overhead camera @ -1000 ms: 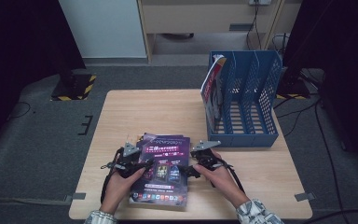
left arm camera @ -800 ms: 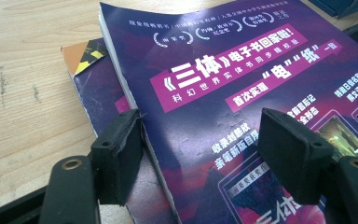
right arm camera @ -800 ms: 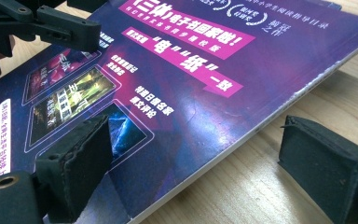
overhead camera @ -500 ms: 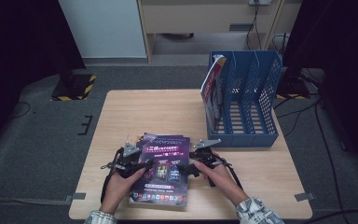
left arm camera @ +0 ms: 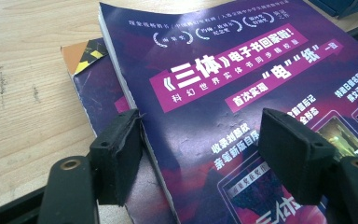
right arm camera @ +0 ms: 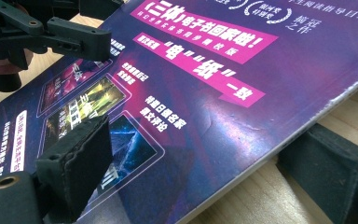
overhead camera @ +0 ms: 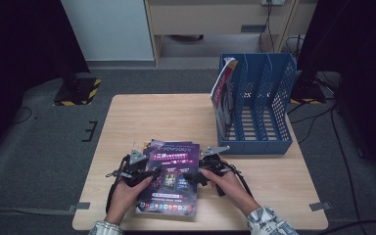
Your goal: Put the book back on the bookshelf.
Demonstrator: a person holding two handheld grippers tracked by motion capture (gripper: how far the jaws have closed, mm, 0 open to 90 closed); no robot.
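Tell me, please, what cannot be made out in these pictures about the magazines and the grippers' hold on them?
- Lower magazine: its cover is mostly hidden under the top magazine, left gripper view.
- Right hand-held gripper: whether its pads press the top magazine's edge is unclear, right gripper view.
- Magazine in the blue file rack: title too small, high view.

Both forearms come in from 6 o'clock in the high view. The left gripper (overhead camera: 149, 172) points toward 3 o'clock, its jaws standing apart, one above and one below. The right gripper (overhead camera: 192, 176) points toward 9 o'clock, jaws likewise parted. The two face each other, close together and low over the surface.
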